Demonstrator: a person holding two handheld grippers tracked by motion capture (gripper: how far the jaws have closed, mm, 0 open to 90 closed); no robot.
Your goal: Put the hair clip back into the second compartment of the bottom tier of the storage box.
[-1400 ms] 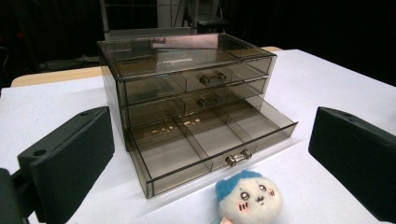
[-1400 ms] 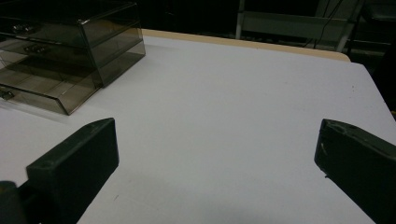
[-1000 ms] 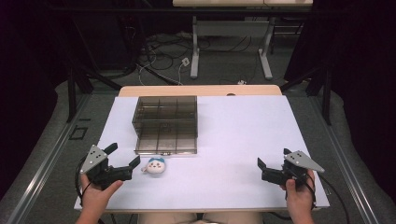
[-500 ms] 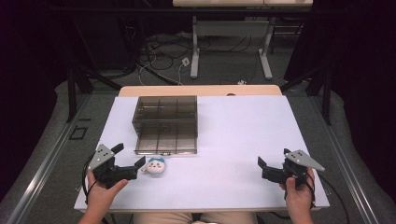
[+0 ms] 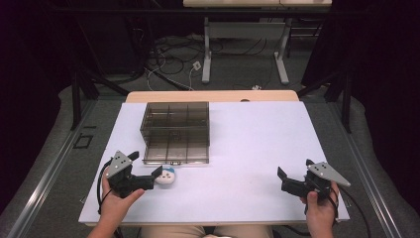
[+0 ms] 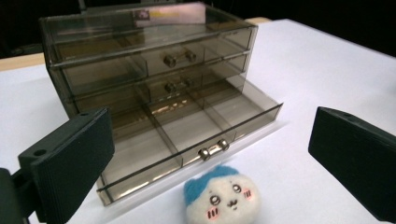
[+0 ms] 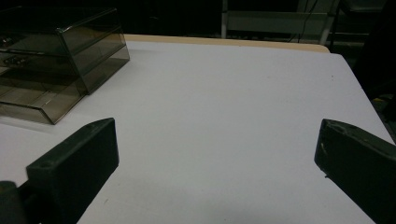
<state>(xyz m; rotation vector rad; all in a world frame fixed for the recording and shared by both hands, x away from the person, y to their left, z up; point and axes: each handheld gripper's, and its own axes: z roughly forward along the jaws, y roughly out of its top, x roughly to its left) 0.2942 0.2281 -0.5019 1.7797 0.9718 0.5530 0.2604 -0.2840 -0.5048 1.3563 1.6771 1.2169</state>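
Now that our left tongs (image 5: 148,178) have moved in, wide open, on the plush toy (image 6: 221,198) lying before the open bottom drawer (image 6: 187,135), we can grasp; our right tongs (image 5: 287,182) wait wide, idle.

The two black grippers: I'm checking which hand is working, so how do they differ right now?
The left gripper sits beside the small white plush toy with a blue cap, in front of the smoky clear plastic drawer box; the right gripper points over bare white table. The left has the toy ahead between its jaws; the right faces nothing. Both stand open.
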